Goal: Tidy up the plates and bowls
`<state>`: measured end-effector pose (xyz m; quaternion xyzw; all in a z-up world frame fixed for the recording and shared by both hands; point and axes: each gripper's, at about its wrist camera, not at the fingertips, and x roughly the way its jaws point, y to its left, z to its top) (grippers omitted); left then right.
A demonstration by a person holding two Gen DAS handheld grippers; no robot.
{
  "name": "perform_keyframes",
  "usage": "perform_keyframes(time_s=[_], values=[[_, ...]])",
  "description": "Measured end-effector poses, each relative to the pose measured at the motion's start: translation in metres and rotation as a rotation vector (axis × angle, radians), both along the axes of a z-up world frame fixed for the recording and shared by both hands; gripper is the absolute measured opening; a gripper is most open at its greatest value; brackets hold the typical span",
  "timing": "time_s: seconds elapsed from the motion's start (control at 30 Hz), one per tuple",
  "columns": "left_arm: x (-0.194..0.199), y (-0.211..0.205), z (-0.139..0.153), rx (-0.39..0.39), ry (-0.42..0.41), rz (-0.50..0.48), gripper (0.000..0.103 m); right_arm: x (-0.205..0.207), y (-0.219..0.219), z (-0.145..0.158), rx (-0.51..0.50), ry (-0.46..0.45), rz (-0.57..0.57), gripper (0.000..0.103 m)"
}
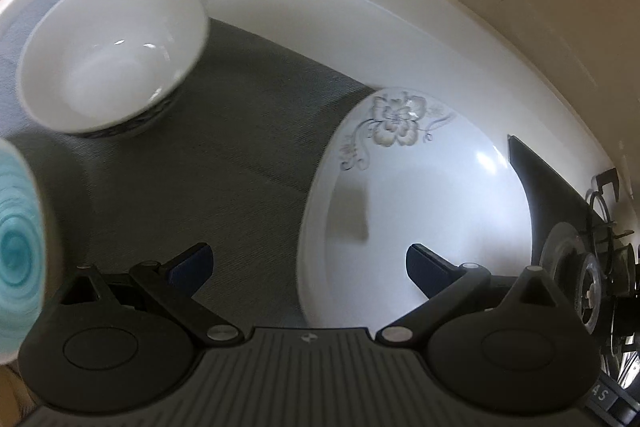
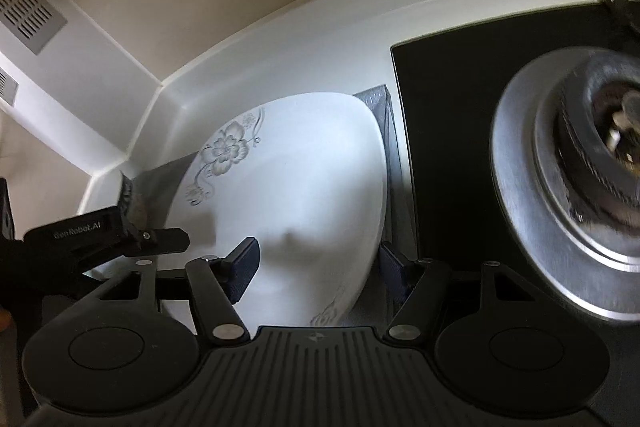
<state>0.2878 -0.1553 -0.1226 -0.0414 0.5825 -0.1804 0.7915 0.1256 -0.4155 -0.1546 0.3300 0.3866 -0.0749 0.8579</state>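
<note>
Two grippers hung over a white table laid with a grey woven mat. In the left wrist view the left gripper pointed steeply down, its jaws spread wide with nothing between them: the left fingertip stood over the mat, the right fingertip over the white floral plate. That plate lay at four o'clock in the view, its flower pattern toward the wall, partly on the mat and partly on bare table. A white bowl with a dark patterned base sat upright on the mat at ten o'clock, well apart from the plate. At nine o'clock a blurred teal swirl-patterned dish cut into the edge of the view; whether it rested on anything could not be told.

In the right wrist view the right gripper straddled the same plate's near right rim, jaws apart, one fingertip over the plate's face and the other outside the rim by the mat edge; contact could not be told. The left gripper's body showed at nine o'clock. A black hob with a steel gas burner filled three o'clock.
</note>
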Motion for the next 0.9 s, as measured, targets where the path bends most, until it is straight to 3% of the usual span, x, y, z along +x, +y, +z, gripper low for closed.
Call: perform_keyframes(time_s=[0.23, 0.6, 0.63, 0.67, 0.77, 0.83, 0.9], values=[[0.004, -0.005, -0.002, 0.003, -0.009, -0.011, 0.103, 0.022, -0.005, -0.002, -0.041, -0.015, 0.050, 0.063], [0.003, -0.020, -0.002, 0.000, -0.056, -0.006, 0.102, 0.043, -0.019, -0.021, 0.050, -0.052, 0.054, 0.063], [0.003, -0.021, -0.001, -0.010, -0.052, -0.011, 0.098, 0.043, -0.021, -0.022, 0.060, -0.057, 0.047, 0.062], [0.002, -0.022, 0.001, -0.017, -0.056, -0.026, 0.078, 0.044, -0.022, -0.022, 0.067, -0.059, 0.040, 0.061], [-0.005, -0.028, 0.008, 0.080, -0.094, -0.066, 0.045, 0.044, -0.023, -0.022, 0.037, -0.036, 0.013, 0.040], [-0.006, -0.019, 0.008, 0.064, -0.090, -0.045, 0.036, 0.043, -0.027, -0.023, 0.023, -0.023, -0.001, 0.022], [-0.006, -0.010, 0.008, 0.018, -0.046, -0.019, 0.032, 0.040, -0.032, -0.026, 0.037, -0.019, -0.020, 0.019]])
